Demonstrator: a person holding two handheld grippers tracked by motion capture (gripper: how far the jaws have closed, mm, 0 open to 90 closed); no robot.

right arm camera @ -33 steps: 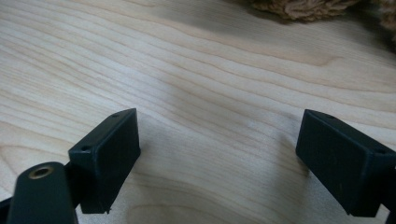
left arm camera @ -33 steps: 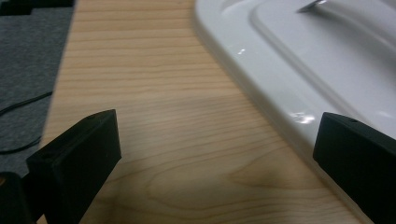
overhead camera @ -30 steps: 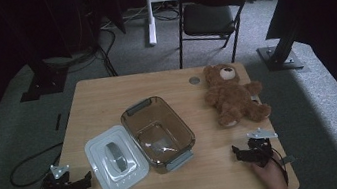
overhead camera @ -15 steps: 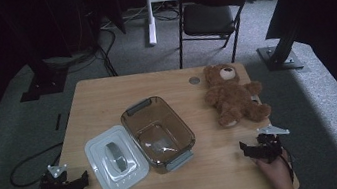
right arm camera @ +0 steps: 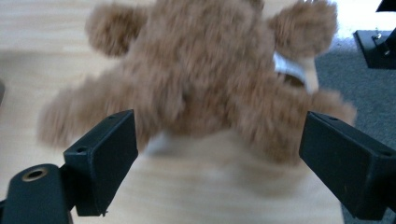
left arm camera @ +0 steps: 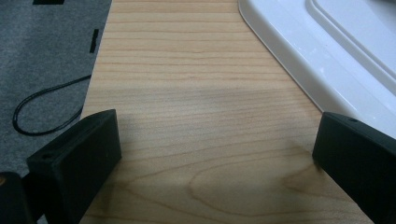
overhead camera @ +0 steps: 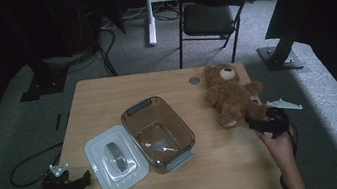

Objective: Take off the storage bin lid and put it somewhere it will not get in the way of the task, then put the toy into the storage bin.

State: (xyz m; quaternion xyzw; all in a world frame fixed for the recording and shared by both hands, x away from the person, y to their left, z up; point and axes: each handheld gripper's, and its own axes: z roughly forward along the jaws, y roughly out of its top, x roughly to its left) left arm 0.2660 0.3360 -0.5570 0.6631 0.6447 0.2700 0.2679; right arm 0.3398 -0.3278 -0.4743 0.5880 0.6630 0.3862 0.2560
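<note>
Wooden table [overhead camera: 228,166]: my right gripper [overhead camera: 262,123] is wide open, empty, jaws just short of the teddy bear's [overhead camera: 231,96] feet at the right edge. Left gripper [overhead camera: 81,181] open, idle beside the white lid [overhead camera: 115,159].

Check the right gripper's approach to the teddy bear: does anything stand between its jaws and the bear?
Nothing visible does. The right gripper is open at the teddy bear, whose legs lie just ahead of the spread jaws, with bare table between them.
</note>
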